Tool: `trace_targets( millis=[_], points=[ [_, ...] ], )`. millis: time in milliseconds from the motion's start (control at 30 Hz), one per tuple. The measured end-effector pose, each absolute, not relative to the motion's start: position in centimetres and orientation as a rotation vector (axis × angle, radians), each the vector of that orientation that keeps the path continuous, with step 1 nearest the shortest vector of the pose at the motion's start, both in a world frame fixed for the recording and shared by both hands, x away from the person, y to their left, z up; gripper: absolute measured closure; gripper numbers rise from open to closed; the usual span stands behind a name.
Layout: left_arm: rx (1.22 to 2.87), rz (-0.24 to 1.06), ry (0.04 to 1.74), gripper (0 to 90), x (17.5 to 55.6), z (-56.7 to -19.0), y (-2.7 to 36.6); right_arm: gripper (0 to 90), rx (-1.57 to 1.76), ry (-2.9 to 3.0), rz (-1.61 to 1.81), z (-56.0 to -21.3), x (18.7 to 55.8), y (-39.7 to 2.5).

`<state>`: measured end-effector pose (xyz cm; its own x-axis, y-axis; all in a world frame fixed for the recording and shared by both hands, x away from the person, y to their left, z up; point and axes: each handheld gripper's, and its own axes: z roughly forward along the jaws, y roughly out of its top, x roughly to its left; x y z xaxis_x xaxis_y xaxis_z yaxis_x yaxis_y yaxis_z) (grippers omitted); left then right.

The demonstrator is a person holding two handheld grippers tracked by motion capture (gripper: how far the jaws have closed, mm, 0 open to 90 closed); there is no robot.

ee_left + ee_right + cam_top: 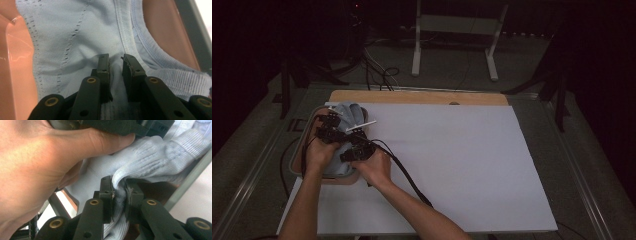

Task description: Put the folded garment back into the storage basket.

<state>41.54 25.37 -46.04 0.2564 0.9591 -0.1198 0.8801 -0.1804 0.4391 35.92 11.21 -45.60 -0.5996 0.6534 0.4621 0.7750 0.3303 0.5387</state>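
Pale blue knitted garment bunched in shallow pinkish tray with grey rim, left of frame, at left edge of white sheet.
Left gripper: jaws narrowly apart, tips pressed on fabric, fold rising between them; grip not confirmed.
Right gripper: jaws clamped on ribbed fabric fold.

High overview; two close views, shared garment.
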Motion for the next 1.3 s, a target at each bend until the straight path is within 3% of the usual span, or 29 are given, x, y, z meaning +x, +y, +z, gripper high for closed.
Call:
trace_targets(
  millis=[233,500,933,1300],
  points=[
    [2.157,0.289,1.711,79.2,41.6,-46.5,25.6,74.4,-1.282,-2.473,-1.139,-45.4,35.8,10.8],
    [2.120,0.247,1.733,80.0,41.4,-47.0,26.3,63.4,-1.251,-2.524,-1.262,-44.0,36.2,9.1],
    [2.142,0.319,1.815,79.5,41.5,-47.2,27.0,49.4,-1.167,-2.668,-1.354,-43.6,36.5,6.6],
    [2.138,0.268,1.810,79.1,41.4,-47.3,26.4,28.5,-1.144,-2.708,-1.404,-43.3,36.9,4.8]
  ],
)
